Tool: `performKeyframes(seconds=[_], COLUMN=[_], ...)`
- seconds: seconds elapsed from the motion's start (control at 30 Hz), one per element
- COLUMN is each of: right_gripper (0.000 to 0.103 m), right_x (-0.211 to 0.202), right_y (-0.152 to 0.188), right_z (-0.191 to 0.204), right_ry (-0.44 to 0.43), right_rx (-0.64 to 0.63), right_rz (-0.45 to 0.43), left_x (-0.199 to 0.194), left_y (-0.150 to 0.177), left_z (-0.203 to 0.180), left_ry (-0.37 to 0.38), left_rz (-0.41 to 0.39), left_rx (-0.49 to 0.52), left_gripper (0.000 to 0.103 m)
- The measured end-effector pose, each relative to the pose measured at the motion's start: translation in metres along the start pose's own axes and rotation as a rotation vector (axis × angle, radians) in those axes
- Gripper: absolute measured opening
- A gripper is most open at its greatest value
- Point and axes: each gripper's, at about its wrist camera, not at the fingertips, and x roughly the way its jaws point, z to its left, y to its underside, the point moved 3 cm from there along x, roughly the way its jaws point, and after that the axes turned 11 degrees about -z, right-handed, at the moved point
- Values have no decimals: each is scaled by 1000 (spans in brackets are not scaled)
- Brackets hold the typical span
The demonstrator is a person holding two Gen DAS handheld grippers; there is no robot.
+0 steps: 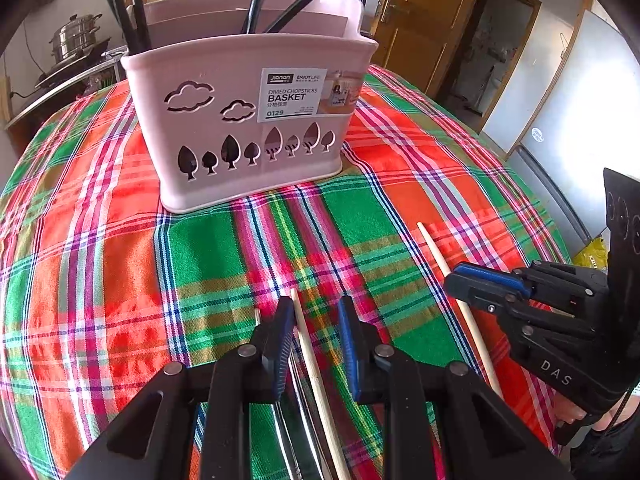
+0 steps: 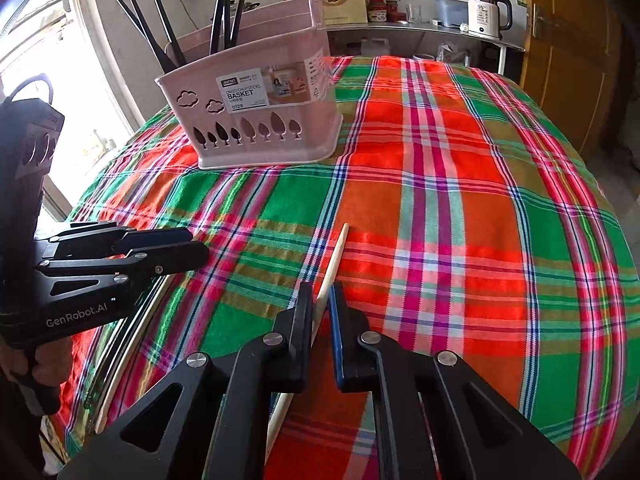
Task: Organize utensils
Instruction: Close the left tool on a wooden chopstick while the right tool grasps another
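We have two pale wooden chopsticks lying on the plaid cloth in front of the pink plastic divided basket [image 1: 248, 120], which already holds dark chopsticks [image 1: 136, 8]. The nearer-to-basket chopstick [image 2: 334, 258] runs between the right gripper [image 2: 320, 300], whose jaws look closed onto it, probably ready to lift. Our left gripper [image 1: 316, 320] straddles the other wooden chopstick [image 1: 308, 344] with jaws spread, pads clear of it; thin metal utensils [image 1: 288, 420] lie beneath. We judge both sticks lie lengthwise toward the basket so each gripper can pinch across them.
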Motion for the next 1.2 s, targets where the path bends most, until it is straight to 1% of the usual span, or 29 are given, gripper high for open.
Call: performKeyframes(seconds=[0.03,0.1,0.13,0.27,0.33,0.43,0.57,0.67,0.7,0.8,0.93,1.0,1.2], right_gripper=[8,8,8,8,8,8,8,10,11,12,12,12,12], right_x=[-1,-4,-5,-11,-14,-18,-22,-20,-19,-14,-6,-3,2], right_y=[1,2,3,6,8,10,10,8,6,1,-4,-6,-10], right_z=[-2,-5,-6,-15,-21,-31,-40,-43,-43,-42,-43,-45,-45], right_ry=[2,6,6,14,20,36,56,71,73,80,98,104,110], right_rx=[0,-1,0,1,4,19,37,39,41,37,27,25,20], right_rz=[-1,-2,-2,-3,-2,-4,-4,-2,-1,-1,10,14,19], left_x=[1,5,7,14,20,27,35,34,33,31,28,28,28], left_y=[0,-2,-3,-9,-13,-18,-25,-24,-24,-21,-20,-20,-18], left_z=[-3,-8,-10,-15,-18,-23,-28,-30,-29,-25,-29,-33,-39], left_ry=[-10,-26,-30,-40,-13,3,20,32,27,18,-3,-13,-35], left_rz=[1,2,3,11,22,25,25,38,41,45,46,44,28], left_rx=[9,18,16,-29,-82,-135,-151,-143,-139,-109,-31,-4,32], left_gripper=[17,7,5,4,4,4,4,4,4,5,6,9,10])
